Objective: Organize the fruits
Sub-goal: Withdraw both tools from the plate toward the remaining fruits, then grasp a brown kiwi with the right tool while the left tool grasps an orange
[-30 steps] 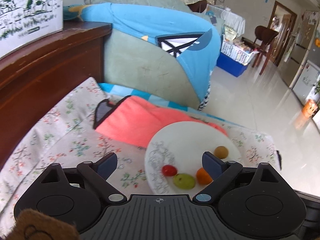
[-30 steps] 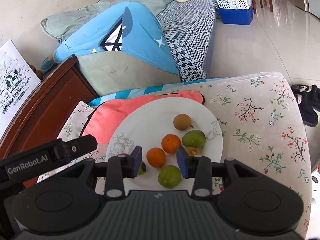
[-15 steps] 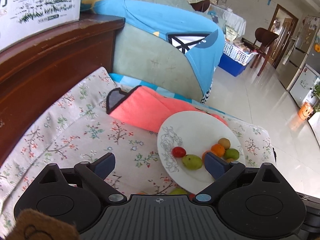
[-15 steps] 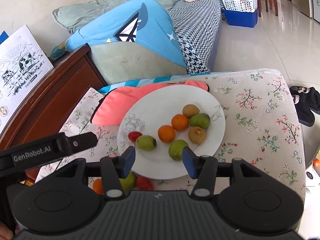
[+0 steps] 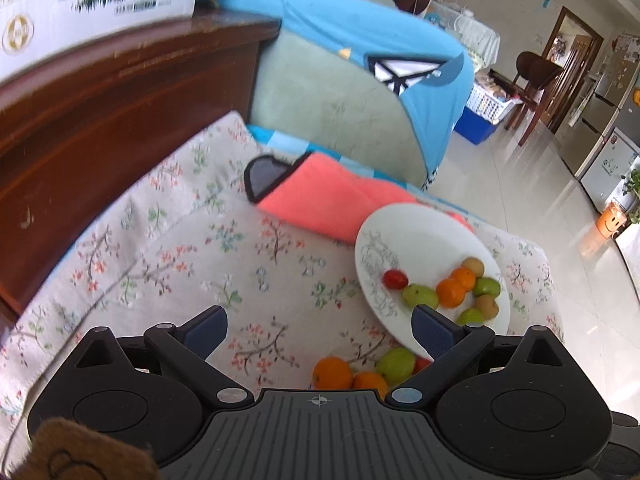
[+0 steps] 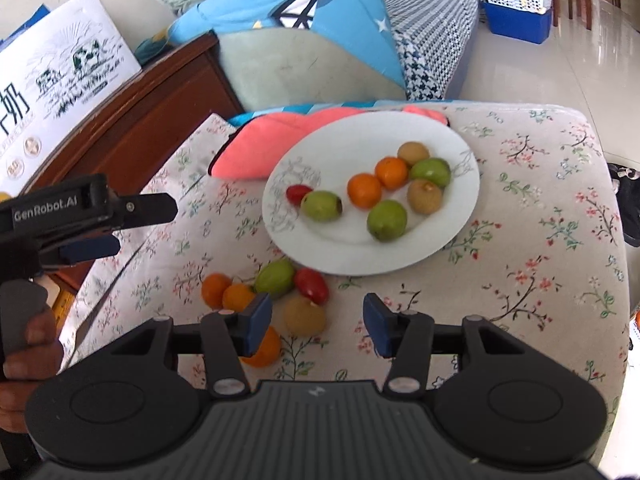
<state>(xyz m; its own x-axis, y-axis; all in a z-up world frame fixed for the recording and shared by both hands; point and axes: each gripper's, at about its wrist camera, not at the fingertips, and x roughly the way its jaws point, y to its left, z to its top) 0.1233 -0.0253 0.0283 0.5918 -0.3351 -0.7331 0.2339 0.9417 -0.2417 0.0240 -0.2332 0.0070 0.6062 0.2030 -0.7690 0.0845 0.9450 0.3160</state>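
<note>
a loose cluster of fruit [image 6: 276, 300] is seen on the flowered cloth of the worktop [image 6: 540, 248], just beyond the fingertips of the right tool [image 6: 316, 322]. its jaws are closing, half apart, with nothing pressed between them; a brown fruit [image 6: 305, 315] lies just ahead of the gap and an orange [image 6: 264, 346] partly behind the left pad. the left tool [image 5: 318, 326] is held wide and opening, empty, above bare cloth, with the same cluster near its right pad. beyond the cluster a white plate [image 6: 352, 256] carries eight more fruits. open cloth is left to the right of the plate up to the cushioned edge. a pink cloth [image 6: 256, 144] is tucked under the plate's far rim, and a wooden cabinet [image 5: 100, 120] bounds the left side.
</note>
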